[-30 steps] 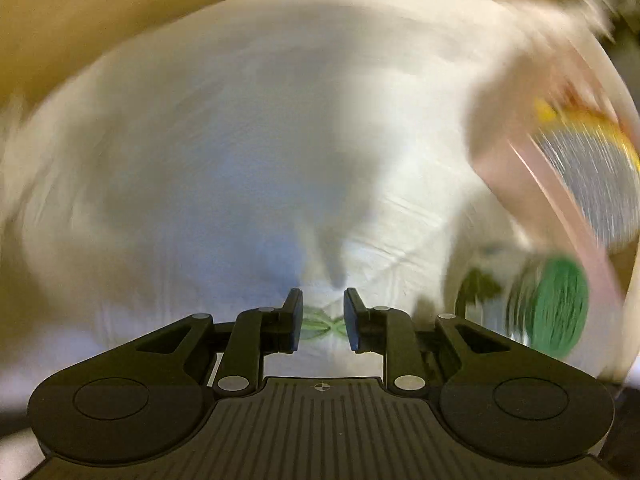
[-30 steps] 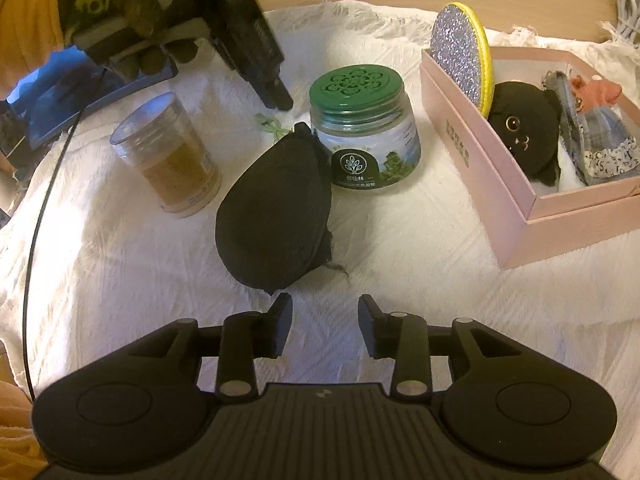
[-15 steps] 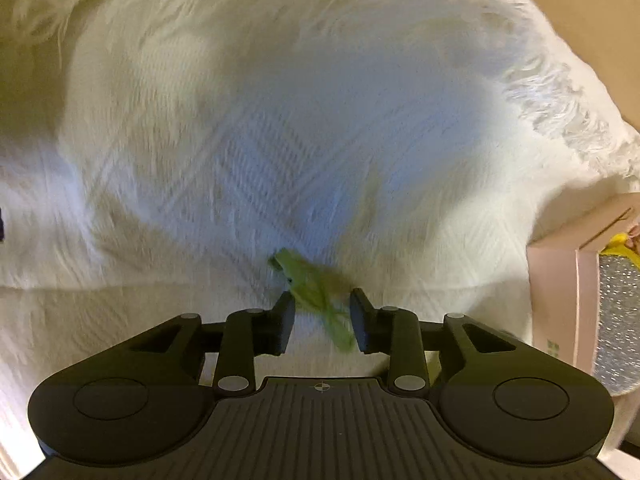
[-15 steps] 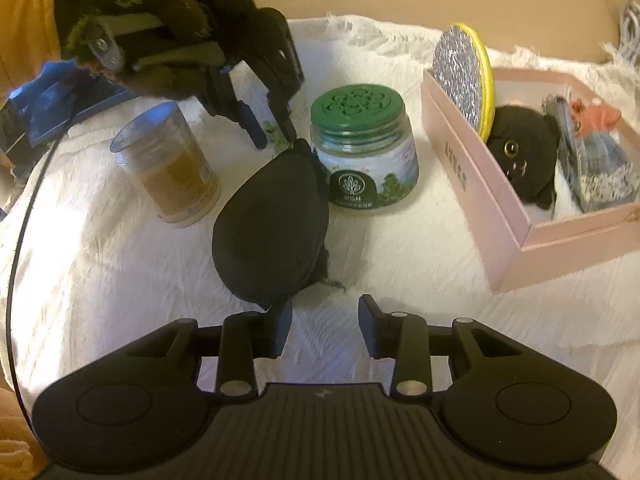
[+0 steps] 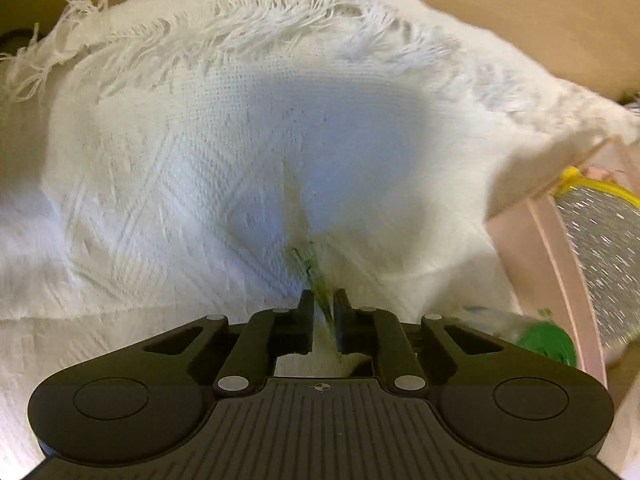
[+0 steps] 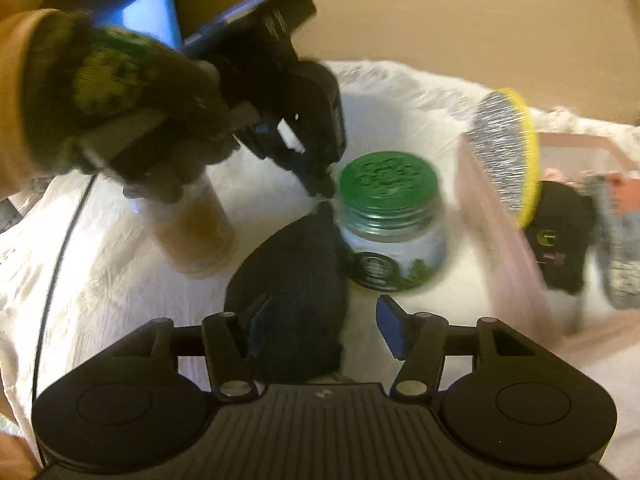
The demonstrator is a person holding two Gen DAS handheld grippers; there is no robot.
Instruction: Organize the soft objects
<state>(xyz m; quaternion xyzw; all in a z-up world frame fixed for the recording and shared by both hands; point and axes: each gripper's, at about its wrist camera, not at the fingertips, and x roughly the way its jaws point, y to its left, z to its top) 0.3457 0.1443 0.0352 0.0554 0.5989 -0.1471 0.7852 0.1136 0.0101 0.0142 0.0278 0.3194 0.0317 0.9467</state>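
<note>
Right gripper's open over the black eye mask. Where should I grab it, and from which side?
Grip the black eye mask across its broad near end, already between the open jaws of the right gripper. Come from above on this near side: its narrow far tip lies against the green-lidded jar.

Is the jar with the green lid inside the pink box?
No, the jar stands on the white cloth, outside the pink box.

Soft white woven cloth with a rough fringe [image 5: 240, 92]. Matt black plastic gripper [image 6: 322, 330]. Sparkly round silver pad with yellow rim [image 6: 502, 148]. Shiny green-lidded jar [image 6: 390, 224].
</note>
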